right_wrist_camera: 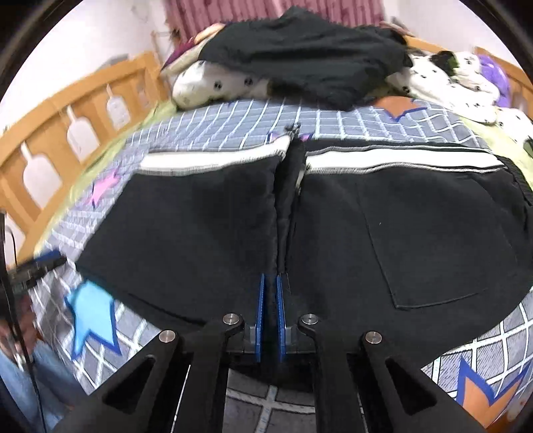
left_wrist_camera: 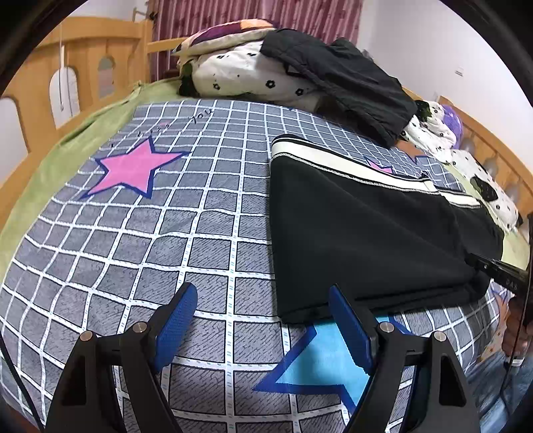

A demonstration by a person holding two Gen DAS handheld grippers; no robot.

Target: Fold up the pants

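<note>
Your left gripper (left_wrist_camera: 263,319) hangs over the bedsheet (left_wrist_camera: 133,233) with its 2 blue pads (left_wrist_camera: 175,323) spread wide apart and nothing between them. The right-hand pad sits at the near edge of the pants (left_wrist_camera: 366,233), close to the front corner of the fold; you cannot tell from this view whether it touches the cloth. A blue star (left_wrist_camera: 319,359) printed on the sheet lies under that pad, and a pink star (left_wrist_camera: 133,168) lies well off to the left.

Your right gripper (right_wrist_camera: 270,316) has its 2 pads drawn nearly together, pinching a ridge of black cloth at the near edge of the pants (right_wrist_camera: 186,226). From that pinch a crease runs straight away from you up to the waistband.

The pants lie on the sheet in the middle of the bed, black, with a white stripe (right_wrist_camera: 399,156) along the far edge. In the right wrist view they spread to both sides of the crease, with a patch pocket (right_wrist_camera: 433,253) on the right half. In the left wrist view they lie as a flat dark slab to the right of your left gripper.

Beyond the pants, at the head of the bed, a pile of bedding (left_wrist_camera: 240,70) carries another black garment (left_wrist_camera: 343,83) draped over it. A wooden rail (left_wrist_camera: 66,66) runs along the left side, and a curtain (left_wrist_camera: 253,13) hangs behind.
</note>
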